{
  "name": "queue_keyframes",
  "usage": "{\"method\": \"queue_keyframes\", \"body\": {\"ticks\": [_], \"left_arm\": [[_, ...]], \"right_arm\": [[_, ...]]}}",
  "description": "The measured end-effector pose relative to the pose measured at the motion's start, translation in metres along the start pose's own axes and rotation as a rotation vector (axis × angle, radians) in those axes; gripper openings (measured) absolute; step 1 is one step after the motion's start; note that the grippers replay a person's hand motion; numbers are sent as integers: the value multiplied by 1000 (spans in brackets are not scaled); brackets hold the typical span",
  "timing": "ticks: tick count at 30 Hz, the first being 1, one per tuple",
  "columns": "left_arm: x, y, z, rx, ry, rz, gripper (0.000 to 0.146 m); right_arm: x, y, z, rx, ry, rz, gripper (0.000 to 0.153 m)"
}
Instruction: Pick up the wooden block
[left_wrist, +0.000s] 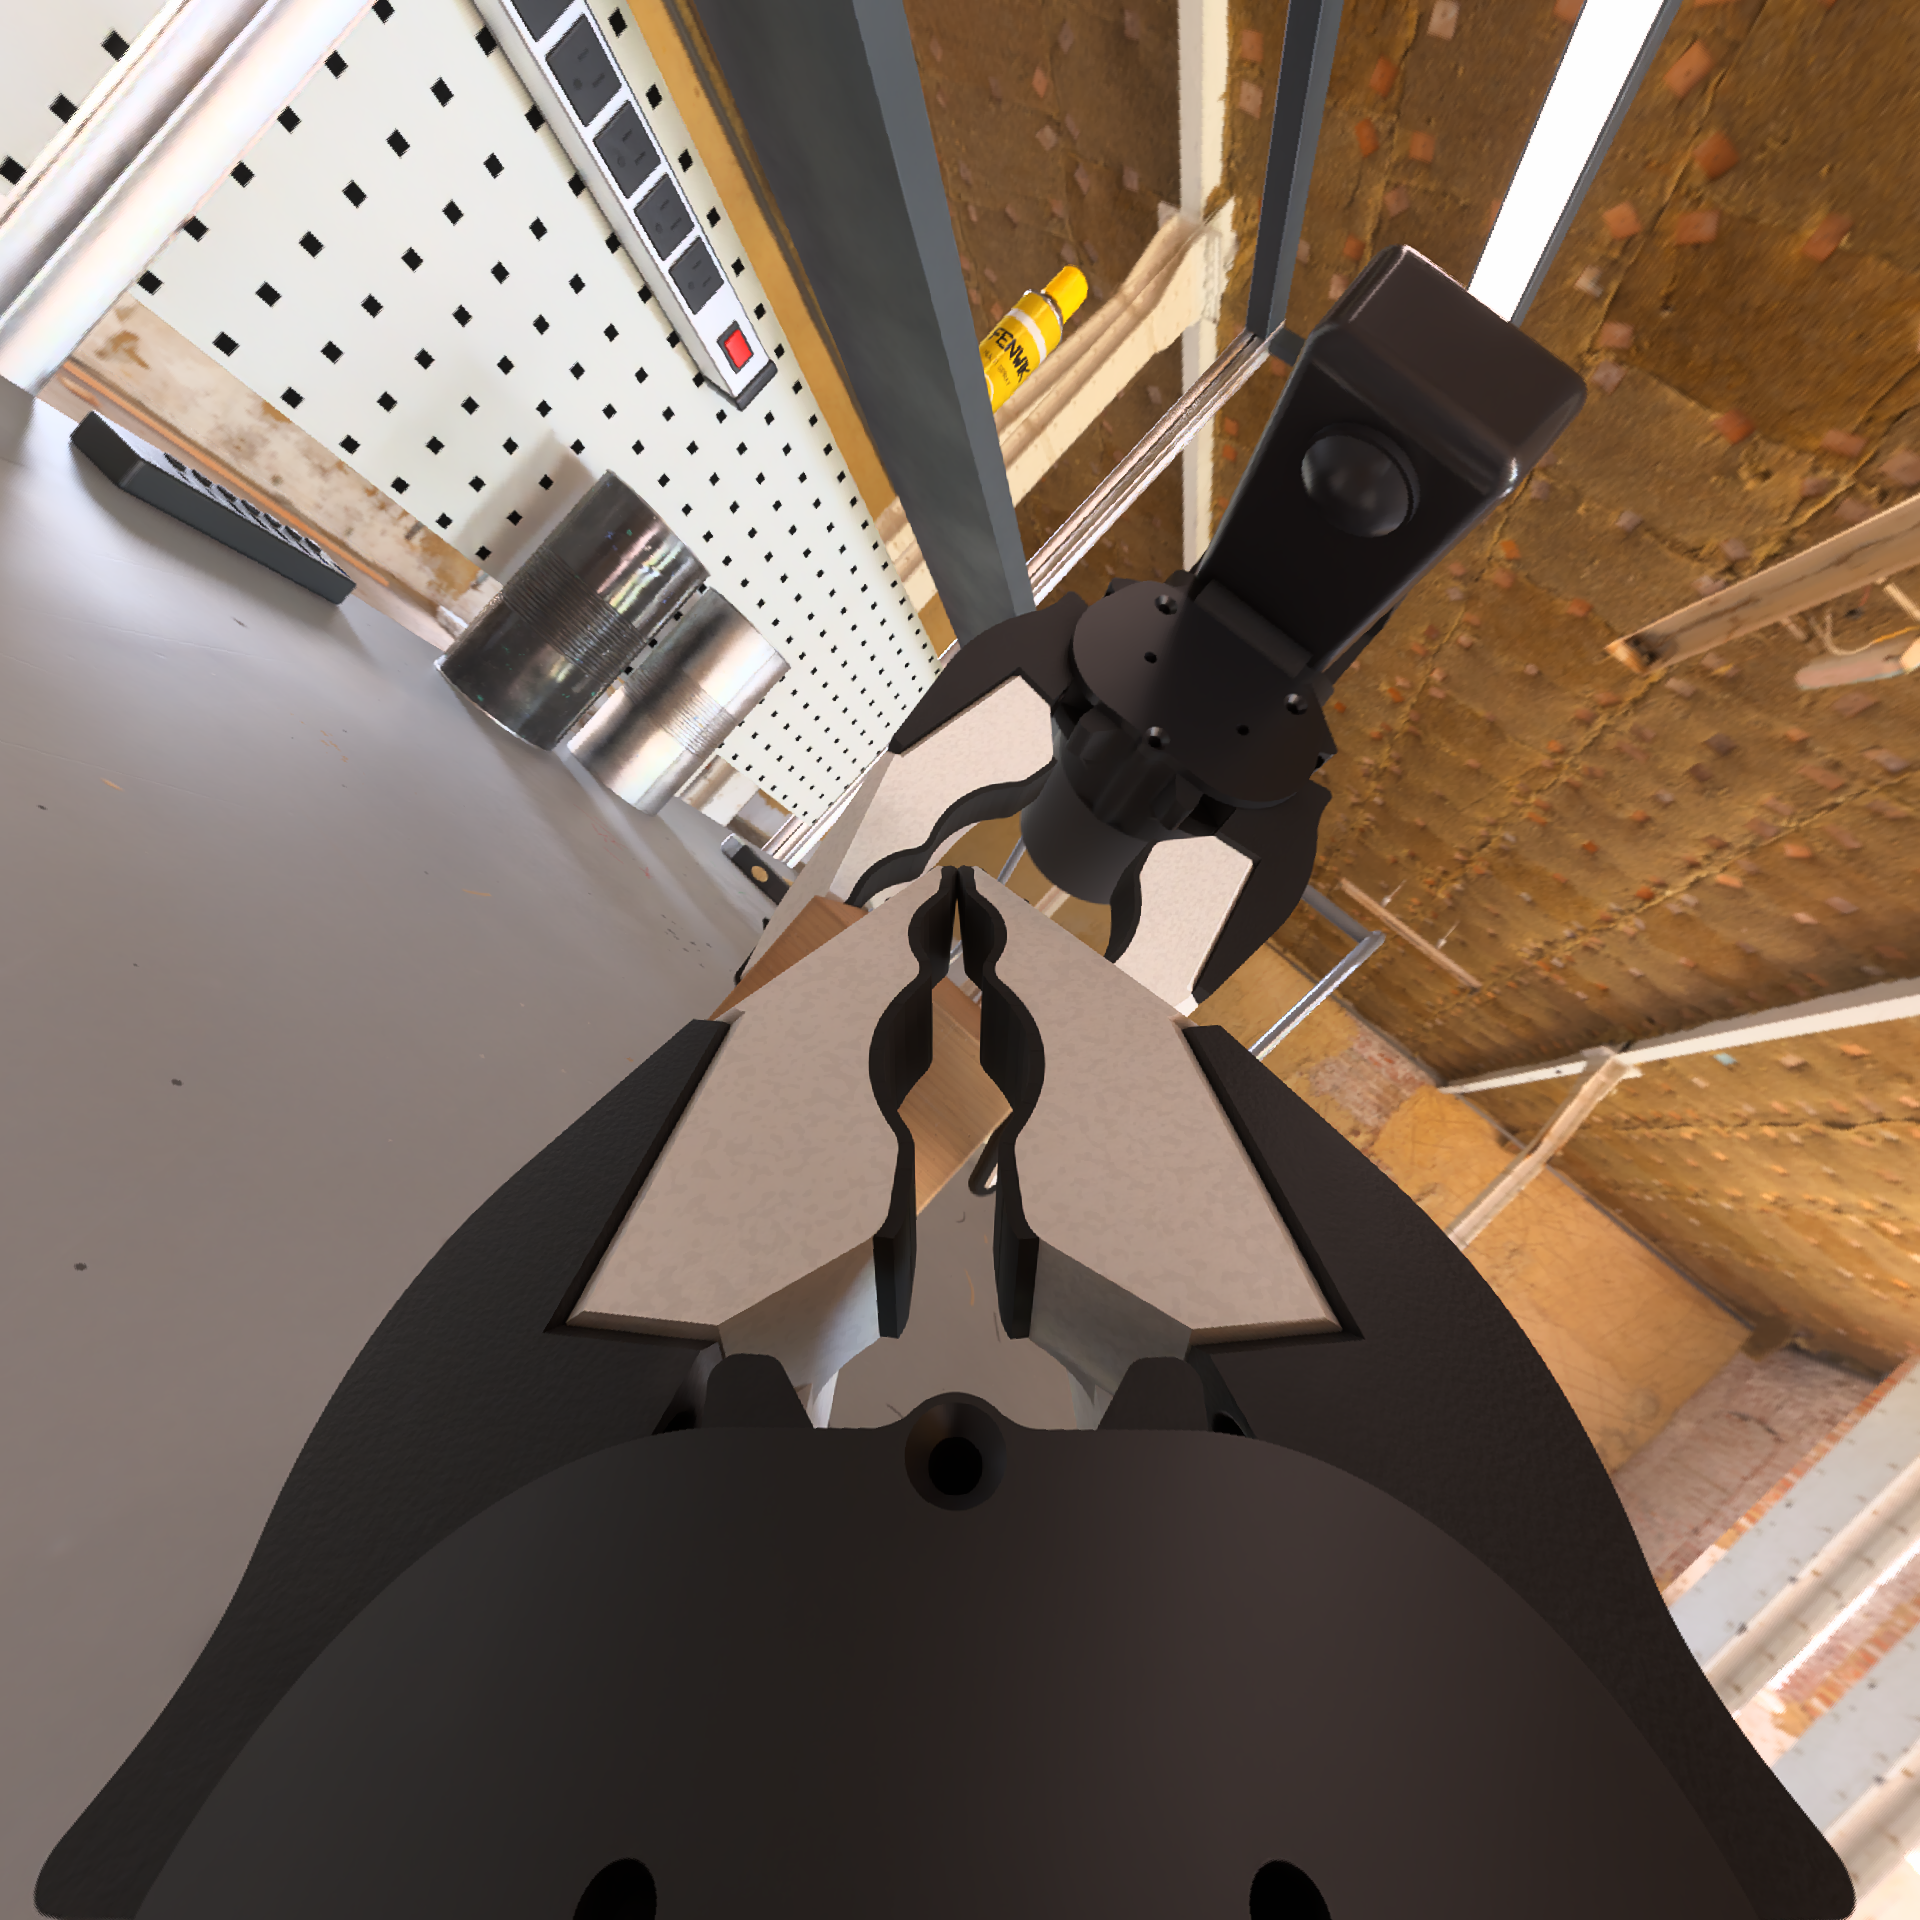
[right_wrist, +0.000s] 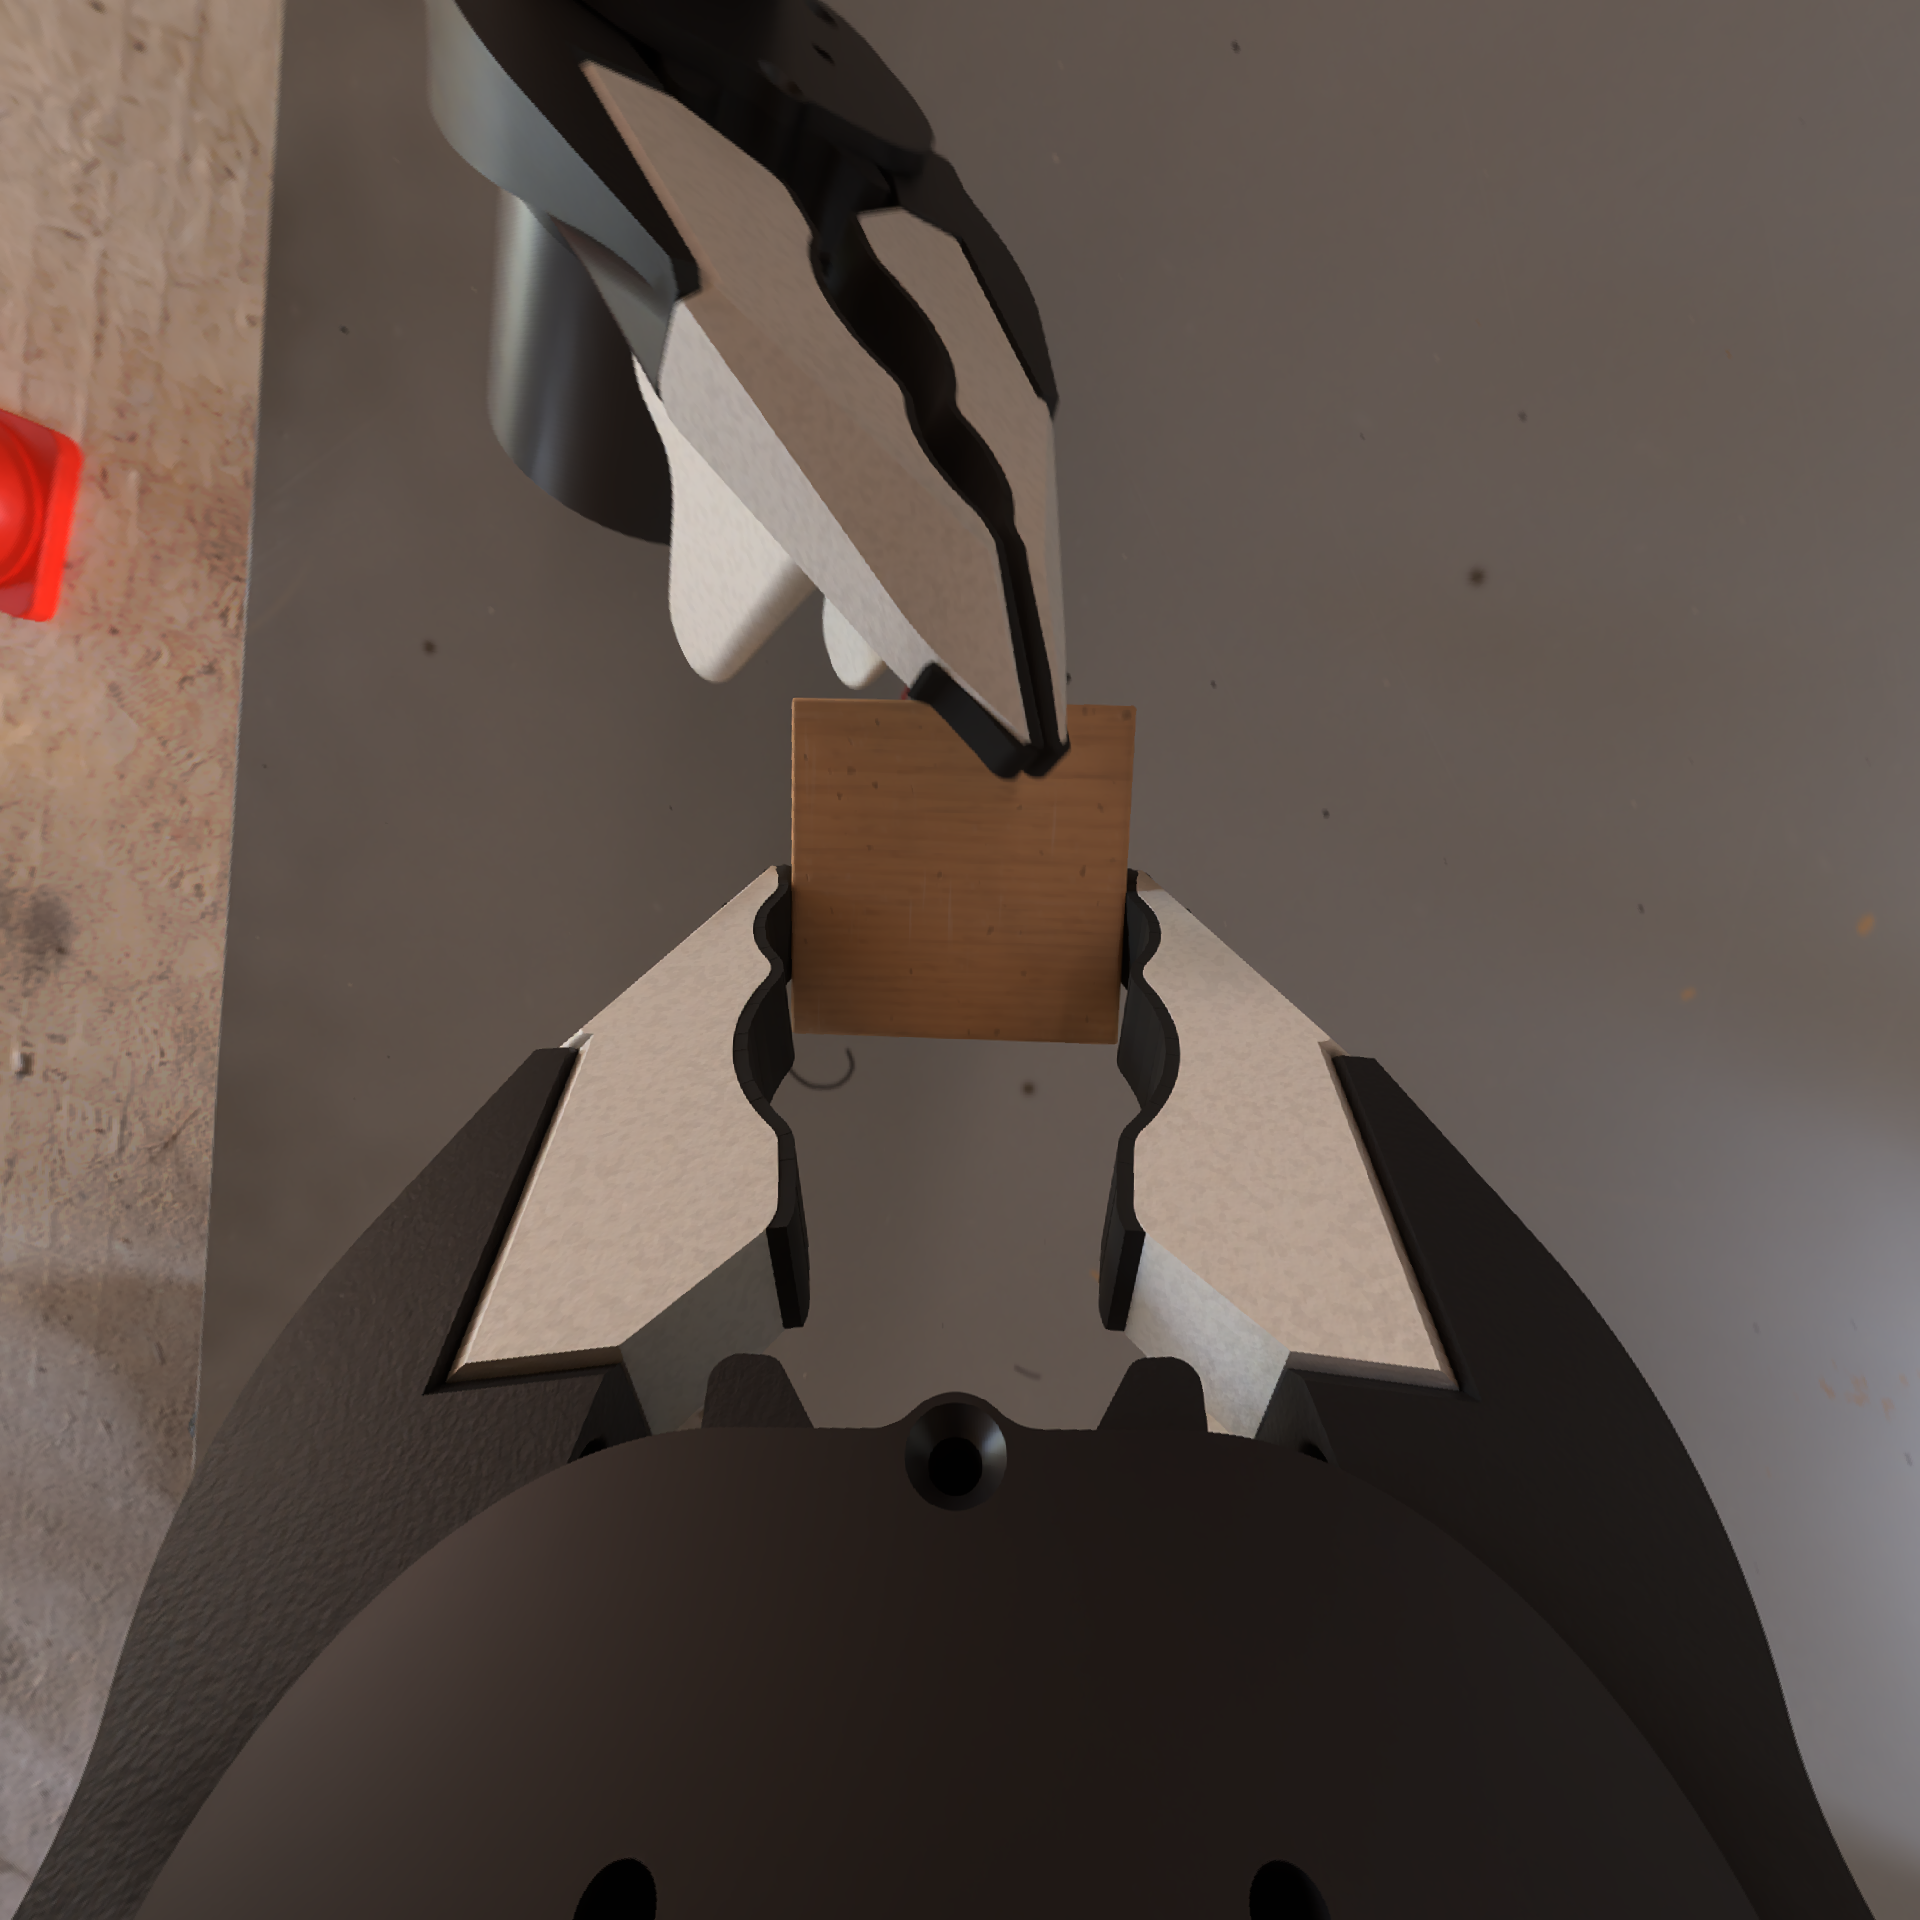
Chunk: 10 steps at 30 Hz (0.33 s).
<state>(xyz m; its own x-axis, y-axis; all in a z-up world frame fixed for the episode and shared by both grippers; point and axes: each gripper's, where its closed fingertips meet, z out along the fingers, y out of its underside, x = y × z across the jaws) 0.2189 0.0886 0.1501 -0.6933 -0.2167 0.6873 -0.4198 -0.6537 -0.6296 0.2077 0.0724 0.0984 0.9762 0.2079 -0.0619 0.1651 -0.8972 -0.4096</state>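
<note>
Wooden block (right_wrist: 956, 883) on worktop (right_wrist: 1455, 520), clamped between right fingers (right_wrist: 777, 935) at opposite flat sides; left fingers (right_wrist: 1003, 717) pressed together, tips over far edge. Likely rigid, light, smooth; squeeze mid-sides squarely

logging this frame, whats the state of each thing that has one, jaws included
wooden block: flat on the grey table, between the right jaws
right gripper: jaws against both block sides
left gripper: jaws shut, empty, tips over the block's far edge
metal cylinders: lying on their sides by the pegboard
</note>
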Motion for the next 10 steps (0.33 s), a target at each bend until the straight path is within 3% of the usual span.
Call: {"method": "queue_keyframes", "body": {"ticks": [3,7,10], "left_arm": [[-2,-2,-2,14,12,-29,0],[-7,-6,-5,41,-6,-33,0],[-9,-9,-6,51,-8,-38,0]], "right_arm": [[2,-2,7,-3,-9,-12,62],[1,6,9,-58,-33,95,62],[-6,13,3,-63,-4,21,62]]}}
